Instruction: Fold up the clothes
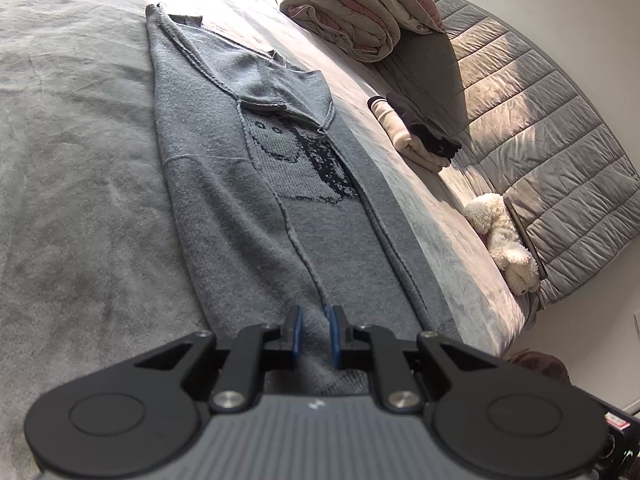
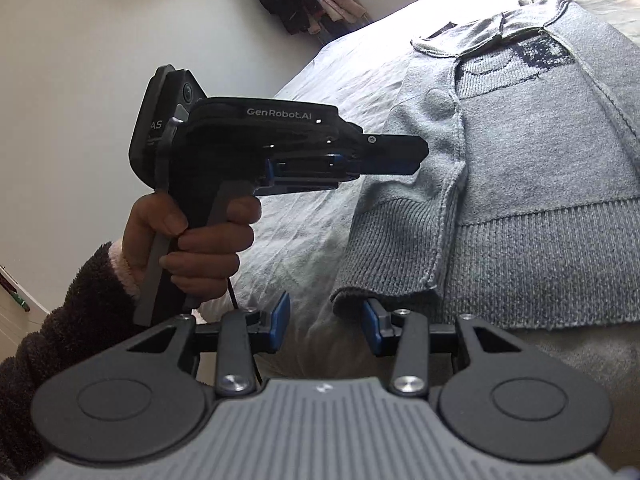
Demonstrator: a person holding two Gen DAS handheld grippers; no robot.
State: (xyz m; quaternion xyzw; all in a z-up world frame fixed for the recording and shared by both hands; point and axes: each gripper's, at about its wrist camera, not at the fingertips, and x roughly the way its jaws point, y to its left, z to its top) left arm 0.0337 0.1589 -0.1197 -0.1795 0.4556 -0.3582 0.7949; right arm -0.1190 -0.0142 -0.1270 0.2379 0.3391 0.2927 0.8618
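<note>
Your grey sweater [image 1: 248,184] lies flat along the middle of the bed [image 1: 72,160], both sides already folded inward so it forms a long strip running away from you toward the far edge. Your left gripper [image 1: 316,330] sits over the ribbed hem [image 2: 520,248] at the near edge, its fingers drawn close together with only a narrow gap; whether they pinch the knit you cannot tell from here. Your right gripper [image 2: 326,322] has its fingers released and spread, holding nothing, just off the hem's near corner. To the left of the strip the bed is broad and bare; to the right a folded duvet [image 1: 352,12], rolled clothes [image 1: 404,128] and a white plush toy [image 1: 504,240] line the edge by the quilted headboard [image 1: 552,152].
</note>
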